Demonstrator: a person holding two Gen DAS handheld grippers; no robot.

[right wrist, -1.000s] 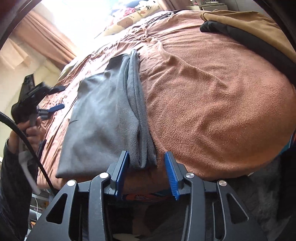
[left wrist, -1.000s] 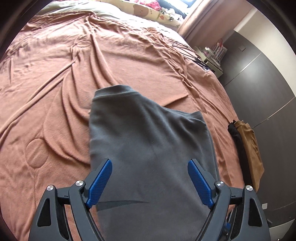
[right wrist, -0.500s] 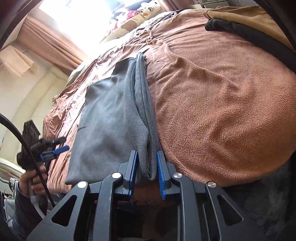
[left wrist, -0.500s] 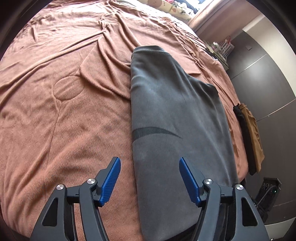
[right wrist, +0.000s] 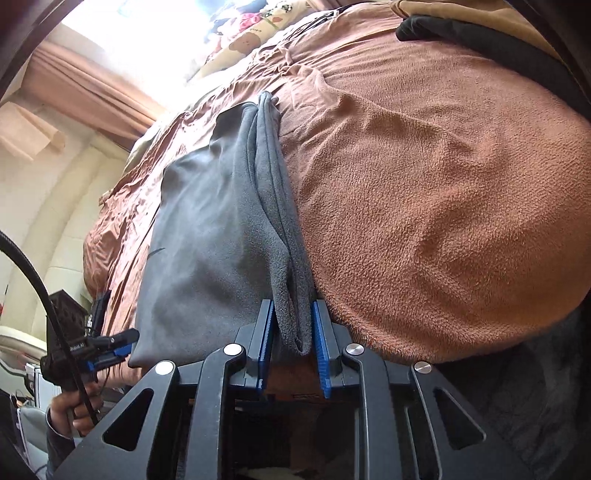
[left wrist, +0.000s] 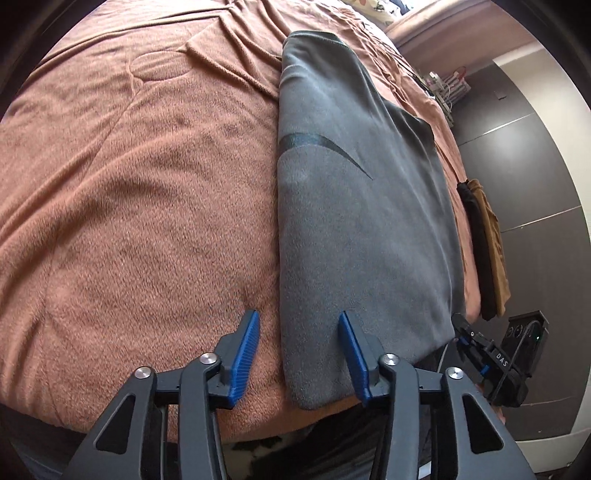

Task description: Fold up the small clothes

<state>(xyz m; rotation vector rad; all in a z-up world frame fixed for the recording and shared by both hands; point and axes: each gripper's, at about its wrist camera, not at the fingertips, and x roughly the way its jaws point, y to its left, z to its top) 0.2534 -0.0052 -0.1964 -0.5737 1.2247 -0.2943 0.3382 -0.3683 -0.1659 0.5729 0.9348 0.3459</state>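
A grey garment (left wrist: 354,206) with a dark swoosh mark lies folded lengthwise on the brown bedspread (left wrist: 129,206). My left gripper (left wrist: 298,339) is open, its jaws straddling the garment's near left corner at the bed edge. My right gripper (right wrist: 293,332) is shut on the garment's (right wrist: 221,236) stacked right edge at the near corner. The left gripper also shows in the right wrist view (right wrist: 107,347), low at the garment's other near corner.
A black and tan pile of clothes (left wrist: 484,251) lies at the bed's right edge, also in the right wrist view (right wrist: 480,33). Dark wardrobe doors (left wrist: 535,166) stand to the right. Pillows (right wrist: 255,33) and curtains (right wrist: 81,85) lie beyond the bed.
My left gripper has come down and back to the garment's near left corner and narrowed. My right gripper has closed on the garment's folded edge.
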